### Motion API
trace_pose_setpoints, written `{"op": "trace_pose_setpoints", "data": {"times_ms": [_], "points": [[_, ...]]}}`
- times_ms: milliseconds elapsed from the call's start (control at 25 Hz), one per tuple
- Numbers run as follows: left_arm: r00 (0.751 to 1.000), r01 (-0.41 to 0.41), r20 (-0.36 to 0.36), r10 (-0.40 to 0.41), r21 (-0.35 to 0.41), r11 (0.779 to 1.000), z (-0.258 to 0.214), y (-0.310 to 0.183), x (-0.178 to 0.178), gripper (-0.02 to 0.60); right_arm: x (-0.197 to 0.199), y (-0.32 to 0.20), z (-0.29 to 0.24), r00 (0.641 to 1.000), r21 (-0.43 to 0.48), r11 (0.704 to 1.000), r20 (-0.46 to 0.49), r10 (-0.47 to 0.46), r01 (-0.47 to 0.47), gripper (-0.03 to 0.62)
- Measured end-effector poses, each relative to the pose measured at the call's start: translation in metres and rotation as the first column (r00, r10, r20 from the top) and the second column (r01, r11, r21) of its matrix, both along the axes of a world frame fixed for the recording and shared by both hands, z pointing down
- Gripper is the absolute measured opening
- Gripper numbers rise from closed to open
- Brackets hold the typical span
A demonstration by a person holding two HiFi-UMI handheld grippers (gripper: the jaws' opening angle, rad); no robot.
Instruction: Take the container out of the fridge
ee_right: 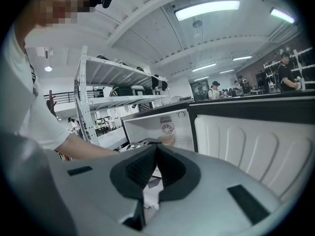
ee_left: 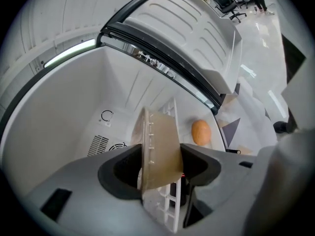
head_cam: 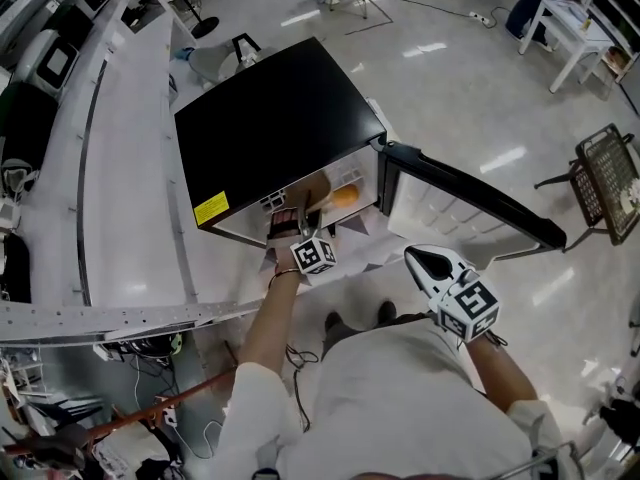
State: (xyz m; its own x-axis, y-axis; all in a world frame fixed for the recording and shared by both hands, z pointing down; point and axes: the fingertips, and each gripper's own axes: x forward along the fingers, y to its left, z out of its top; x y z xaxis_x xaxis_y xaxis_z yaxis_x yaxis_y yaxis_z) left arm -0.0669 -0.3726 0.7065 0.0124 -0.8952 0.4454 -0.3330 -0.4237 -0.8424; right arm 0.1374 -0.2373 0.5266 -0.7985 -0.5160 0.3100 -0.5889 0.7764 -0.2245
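Left gripper (ee_left: 160, 156): clamped on the beige container (ee_left: 158, 132), held on edge inside the fridge (head_cam: 268, 128).
Right gripper (ee_right: 156, 150): jaws together, empty, near the open door (head_cam: 470, 203).

Bright ceiling strip lights (ee_right: 206, 10) above the fingers (ee_right: 140, 171) throw glare on the glossy floor (head_cam: 470, 78). Fisheye edges bend and darken, and the close fingers look soft.

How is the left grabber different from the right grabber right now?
The left gripper reaches inside the fridge; the right gripper is outside it, beside the open door. The left gripper's jaws are clamped on the tan container, which stands on edge; the right gripper's jaws are shut together with nothing between them. Both point toward the fridge.
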Motion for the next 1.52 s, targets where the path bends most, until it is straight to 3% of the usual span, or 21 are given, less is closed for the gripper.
{"op": "trace_pose_setpoints", "data": {"times_ms": [560,920,1120,1280,1520], "points": [[0.987,0.013,-0.162,-0.011,0.008,1.000,-0.038,0.052,0.013,0.227,-0.020,0.008,0.003,0.994,0.009,0.995,0.021,-0.104,0.104,0.006],[0.941,0.081,-0.328,-0.076,0.002,0.997,-0.064,0.088,0.004,0.225,-0.038,0.013,0.007,0.987,0.004,0.988,0.031,-0.157,0.157,0.006],[0.891,0.124,-0.442,-0.104,0.017,0.992,-0.086,0.107,-0.007,0.224,-0.055,0.017,0.005,0.985,0.007,0.985,0.034,-0.172,0.172,0.006],[0.814,0.164,-0.564,-0.138,-0.004,0.986,-0.095,0.120,-0.021,0.224,-0.072,0.024,0.005,0.983,0.006,0.984,0.030,-0.180,0.180,0.006],[0.725,0.195,-0.670,-0.162,-0.027,0.980,-0.110,0.144,-0.044,0.224,-0.102,0.036,-0.005,0.981,0.023,0.981,0.018,-0.191,0.191,0.006]]}}
